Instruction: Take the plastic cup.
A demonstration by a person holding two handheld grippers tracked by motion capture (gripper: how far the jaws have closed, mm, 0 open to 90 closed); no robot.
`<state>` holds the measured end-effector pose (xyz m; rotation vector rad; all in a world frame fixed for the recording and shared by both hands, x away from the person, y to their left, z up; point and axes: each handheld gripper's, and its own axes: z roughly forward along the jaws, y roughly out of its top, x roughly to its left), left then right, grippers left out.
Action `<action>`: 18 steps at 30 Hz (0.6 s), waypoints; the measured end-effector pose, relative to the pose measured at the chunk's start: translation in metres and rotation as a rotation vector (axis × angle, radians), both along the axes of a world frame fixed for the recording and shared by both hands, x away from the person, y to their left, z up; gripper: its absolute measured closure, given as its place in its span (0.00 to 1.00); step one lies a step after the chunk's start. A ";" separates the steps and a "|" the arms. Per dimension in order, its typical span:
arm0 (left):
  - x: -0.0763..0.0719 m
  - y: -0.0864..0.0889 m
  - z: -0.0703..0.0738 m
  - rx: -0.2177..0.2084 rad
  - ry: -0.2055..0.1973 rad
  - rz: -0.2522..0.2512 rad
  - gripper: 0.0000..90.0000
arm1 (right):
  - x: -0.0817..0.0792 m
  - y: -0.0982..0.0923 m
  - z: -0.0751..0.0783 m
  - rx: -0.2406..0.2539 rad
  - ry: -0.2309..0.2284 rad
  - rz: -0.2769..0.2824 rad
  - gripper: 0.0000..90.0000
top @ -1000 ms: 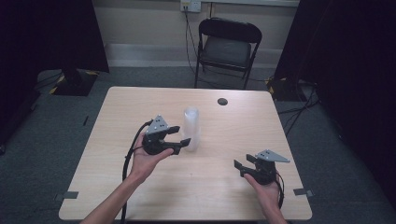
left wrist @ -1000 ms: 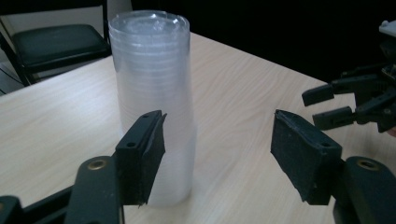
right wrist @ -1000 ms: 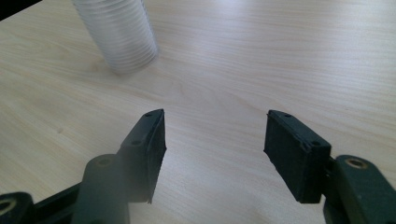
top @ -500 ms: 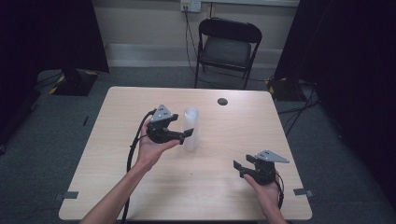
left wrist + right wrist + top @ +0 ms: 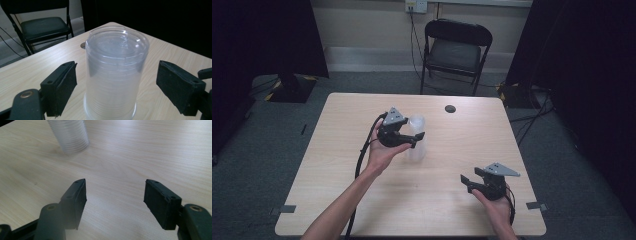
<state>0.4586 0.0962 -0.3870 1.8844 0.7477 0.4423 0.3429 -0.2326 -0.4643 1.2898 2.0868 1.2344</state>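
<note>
Translucent stack of plastic cups [image 5: 115,75] upright on counter [image 5: 362,210], flanked untouched by just-spread jaws of level left gripper [image 5: 411,140]; right gripper [image 5: 469,182] low, released, empty, well apart.

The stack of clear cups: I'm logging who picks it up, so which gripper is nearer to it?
Left. The left gripper has the stack of clear cups between its open jaws, pads apart from it. The right gripper sits open near the table's near right corner.
</note>
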 end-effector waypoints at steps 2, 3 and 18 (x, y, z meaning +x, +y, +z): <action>0.002 -0.001 0.001 -0.017 0.005 0.008 0.19 | 0.000 -0.001 0.000 -0.002 -0.001 -0.003 0.38; 0.004 0.000 0.001 -0.039 0.007 0.008 0.19 | 0.000 -0.001 -0.001 -0.002 0.002 -0.004 0.38; 0.020 -0.014 -0.023 0.024 0.045 0.012 0.23 | -0.003 -0.003 -0.003 -0.001 0.011 0.001 0.38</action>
